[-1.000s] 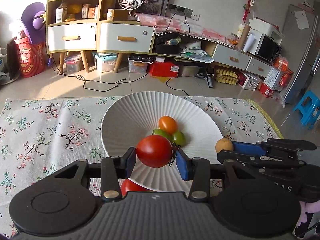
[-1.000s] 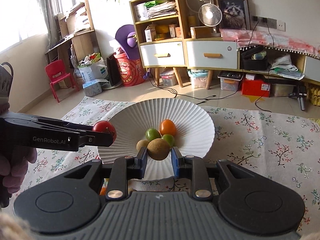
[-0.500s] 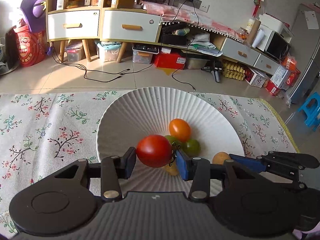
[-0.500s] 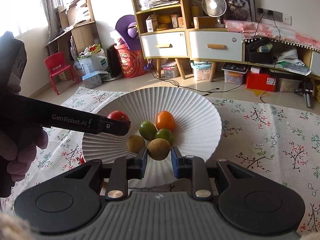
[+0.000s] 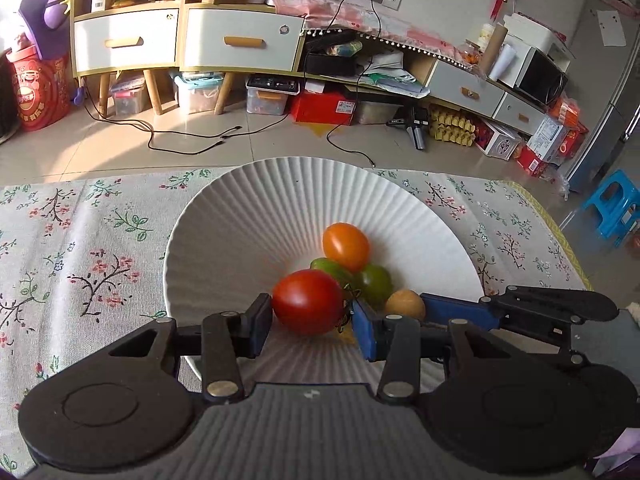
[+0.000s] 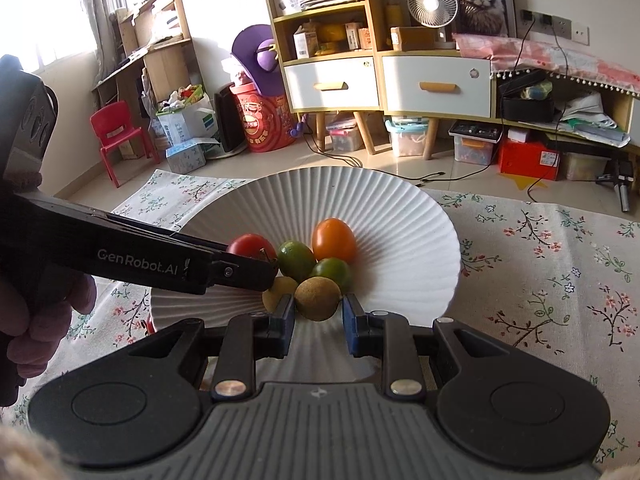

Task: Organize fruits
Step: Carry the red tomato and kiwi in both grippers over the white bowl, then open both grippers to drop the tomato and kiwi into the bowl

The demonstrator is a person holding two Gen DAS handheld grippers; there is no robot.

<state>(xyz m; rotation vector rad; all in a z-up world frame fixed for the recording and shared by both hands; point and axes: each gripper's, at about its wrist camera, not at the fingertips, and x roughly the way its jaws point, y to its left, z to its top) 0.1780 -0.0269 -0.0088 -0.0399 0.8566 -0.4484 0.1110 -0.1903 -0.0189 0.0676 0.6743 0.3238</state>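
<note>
A white ribbed plate (image 5: 280, 208) (image 6: 400, 220) holds an orange tomato (image 5: 346, 246) (image 6: 333, 240), two green tomatoes (image 5: 374, 282) (image 6: 296, 258) and a small yellow-brown fruit (image 6: 276, 294). My left gripper (image 5: 310, 318) has its jaws slightly parted around a red tomato (image 5: 308, 301) (image 6: 250, 245) low over the plate; the right pad shows a gap. My right gripper (image 6: 318, 314) has its jaws parted around a brown round fruit (image 6: 318, 298) (image 5: 405, 303) that rests on the plate.
The plate sits on a floral tablecloth (image 5: 80, 248) (image 6: 540, 264). The cloth's far edge borders the floor. Beyond stand shelves with drawers (image 5: 180, 40), boxes, cables and a blue stool (image 5: 612, 204). A red fruit shows just left of the plate (image 6: 150, 325).
Both grippers moved forward and down over the plate with their fruit. Their jaws have widened, so the red tomato and the brown fruit now sit loose between the pads.
</note>
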